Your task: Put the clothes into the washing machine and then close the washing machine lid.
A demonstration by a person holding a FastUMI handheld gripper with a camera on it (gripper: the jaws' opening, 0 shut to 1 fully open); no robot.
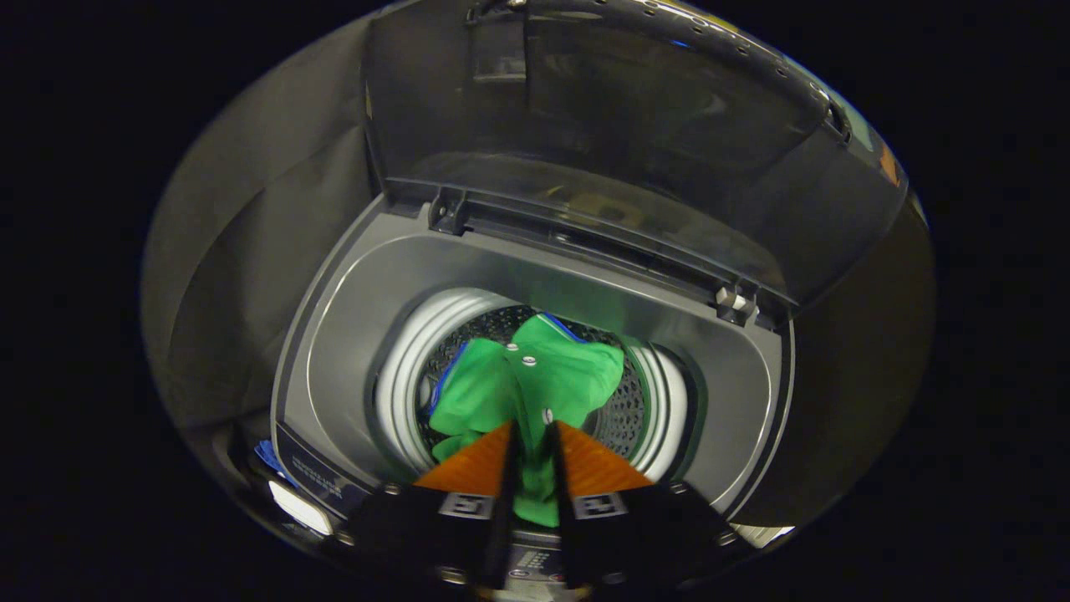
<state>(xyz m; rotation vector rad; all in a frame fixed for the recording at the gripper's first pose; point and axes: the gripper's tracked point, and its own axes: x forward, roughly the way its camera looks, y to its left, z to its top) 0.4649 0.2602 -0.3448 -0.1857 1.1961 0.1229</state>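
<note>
Over the open washer (535, 334), the gripper (532, 439) hangs with its jaws nearly together, pinching one green garment (522, 380) between them. The cloth bunches just ahead of the fingers and droops into the one perforated drum (401, 368). Three small pale buttons show along it, and blue trim at its edges. The one lid (602, 125) stands raised behind, on two hinges.

Green garment (535, 376) with blue trim and white buttons, pinched in gripper (532, 435); grey washing machine (351, 334), white drum rim (401, 368), dark translucent lid (602, 125).
</note>
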